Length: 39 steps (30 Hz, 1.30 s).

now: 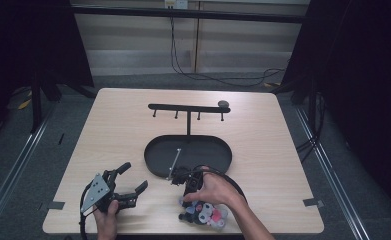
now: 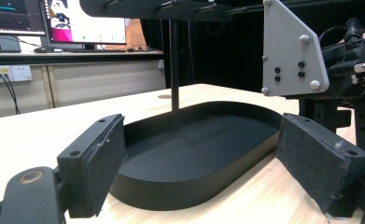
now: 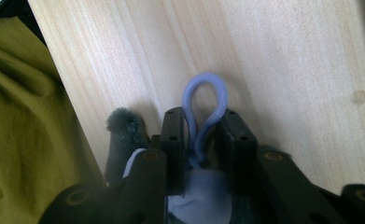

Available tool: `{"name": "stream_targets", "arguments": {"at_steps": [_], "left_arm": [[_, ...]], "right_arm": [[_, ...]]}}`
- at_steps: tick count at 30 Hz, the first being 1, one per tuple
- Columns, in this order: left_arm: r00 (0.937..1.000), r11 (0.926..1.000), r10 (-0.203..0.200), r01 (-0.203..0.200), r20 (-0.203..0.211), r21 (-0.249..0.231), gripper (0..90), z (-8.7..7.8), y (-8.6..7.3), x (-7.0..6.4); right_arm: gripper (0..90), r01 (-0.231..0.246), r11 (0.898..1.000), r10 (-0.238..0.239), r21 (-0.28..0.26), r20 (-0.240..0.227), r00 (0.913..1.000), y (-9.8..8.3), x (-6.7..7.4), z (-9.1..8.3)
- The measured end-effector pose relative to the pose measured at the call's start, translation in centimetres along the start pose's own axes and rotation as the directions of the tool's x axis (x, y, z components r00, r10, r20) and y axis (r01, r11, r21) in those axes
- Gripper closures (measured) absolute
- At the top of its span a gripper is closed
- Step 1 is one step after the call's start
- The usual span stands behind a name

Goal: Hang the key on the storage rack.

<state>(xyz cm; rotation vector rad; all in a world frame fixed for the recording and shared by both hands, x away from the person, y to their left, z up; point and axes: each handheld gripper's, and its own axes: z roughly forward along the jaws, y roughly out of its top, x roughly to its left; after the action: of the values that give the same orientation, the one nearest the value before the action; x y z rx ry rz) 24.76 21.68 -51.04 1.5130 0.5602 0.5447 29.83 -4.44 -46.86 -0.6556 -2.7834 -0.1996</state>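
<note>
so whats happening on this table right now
A person works at a wooden table with a gripper in each hand. The right gripper is down over a small plush charm at the near edge, its jaws closed around the charm's blue loop. The left gripper waits open, pointing at the black oval tray of a hook stand, whose hooks are bare.

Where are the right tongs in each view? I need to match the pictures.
High view: right tongs at bottom centre, under the person's right hand, near the table's front edge.
Left gripper view: far right, below their grey plate, beside the black tray.
Right gripper view: bottom centre, closed around a blue loop.
Shared landmark: the light wooden table.
</note>
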Motion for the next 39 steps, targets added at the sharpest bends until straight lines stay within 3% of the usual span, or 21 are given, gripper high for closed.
{"name": "stream_targets", "arguments": {"at_steps": [7,19,30,39], "left_arm": [[1.0000,1.0000,0.000,0.000,0.000,0.000,15.5,0.0,0.0,0.0],[1.0000,1.0000,-0.001,0.001,-0.001,0.001,15.5,0.0,0.0,0.0],[1.0000,1.0000,-0.001,0.001,0.000,0.000,15.5,0.0,0.0,0.0],[1.0000,1.0000,0.000,0.000,-0.001,0.001,15.5,0.0,0.0,0.0]], "right_arm": [[81.5,-0.005,1.000,0.005,-0.007,0.013,0.9999,0.1,-0.2,0.1],[84.1,-0.029,1.000,0.029,-0.001,-0.017,0.9994,0.0,-0.6,-0.1],[84.6,-0.008,0.998,0.007,-0.059,-0.015,0.9999,-0.9,-0.7,-2.9],[84.9,0.013,0.999,-0.013,-0.051,-0.016,0.9998,-1.2,-0.4,-4.2]]}}
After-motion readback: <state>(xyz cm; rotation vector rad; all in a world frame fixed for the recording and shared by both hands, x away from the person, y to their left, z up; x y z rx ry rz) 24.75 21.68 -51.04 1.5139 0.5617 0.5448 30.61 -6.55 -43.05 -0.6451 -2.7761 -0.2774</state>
